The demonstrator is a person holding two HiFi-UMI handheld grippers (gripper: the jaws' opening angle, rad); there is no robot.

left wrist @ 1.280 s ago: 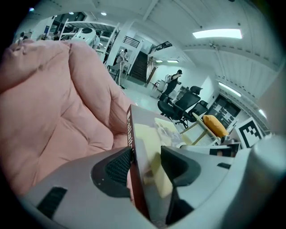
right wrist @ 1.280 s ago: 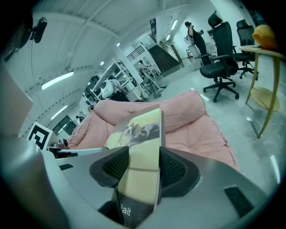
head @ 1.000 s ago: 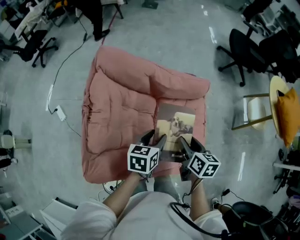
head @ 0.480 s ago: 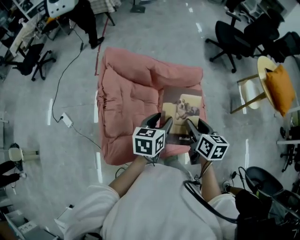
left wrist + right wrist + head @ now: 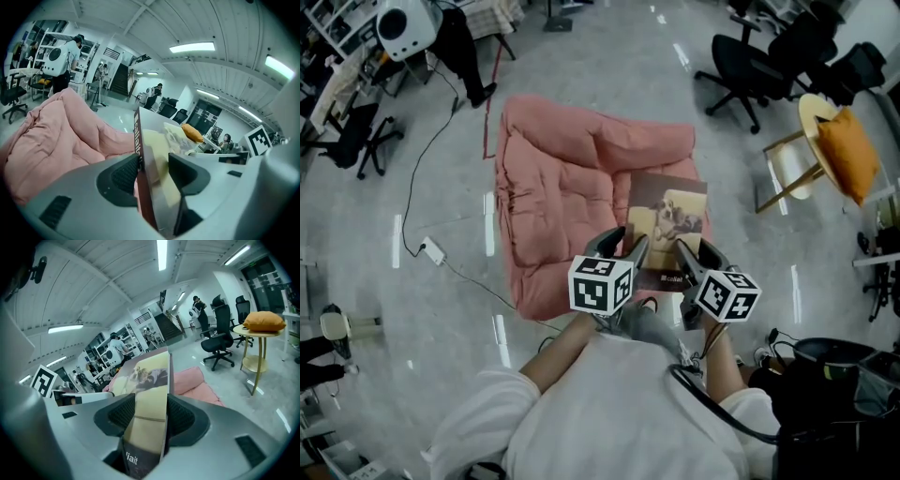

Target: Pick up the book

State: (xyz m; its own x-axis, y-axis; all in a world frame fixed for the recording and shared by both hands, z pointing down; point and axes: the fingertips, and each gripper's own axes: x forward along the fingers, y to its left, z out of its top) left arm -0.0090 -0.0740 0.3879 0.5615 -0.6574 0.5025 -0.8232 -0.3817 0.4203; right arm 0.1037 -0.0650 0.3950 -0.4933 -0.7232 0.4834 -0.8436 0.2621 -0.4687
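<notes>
Over the right-hand part of the pink quilted floor cushion [image 5: 567,183], a thin book with a beige cover, a dog photograph and a dark band along its near edge [image 5: 667,223] is held by both tools at once. The left gripper [image 5: 625,247] is clamped on the book's near left corner. In the left gripper view, its two dark ribbed pads press on either face of the book [image 5: 151,140], with the spine edge towards the camera and the left gripper [image 5: 154,166] closed firmly on it. The right gripper [image 5: 701,259] has the near right corner. The right gripper view shows the right gripper [image 5: 151,414] with its jaws pressed on the book [image 5: 149,376], cover side up and the dark band nearest the lens.

The book tilts up and away from the person. It appears to be lifted off the cushion, though the head view does not make the gap plain. Right of the cushion stands a round wooden side table [image 5: 811,112] carrying an orange pillow [image 5: 844,150]. Beyond the cushion's far right corner is a black office chair [image 5: 748,64]. Left of the cushion, a white cable with a plug block [image 5: 431,249] lies on the grey polished floor [image 5: 394,337].
</notes>
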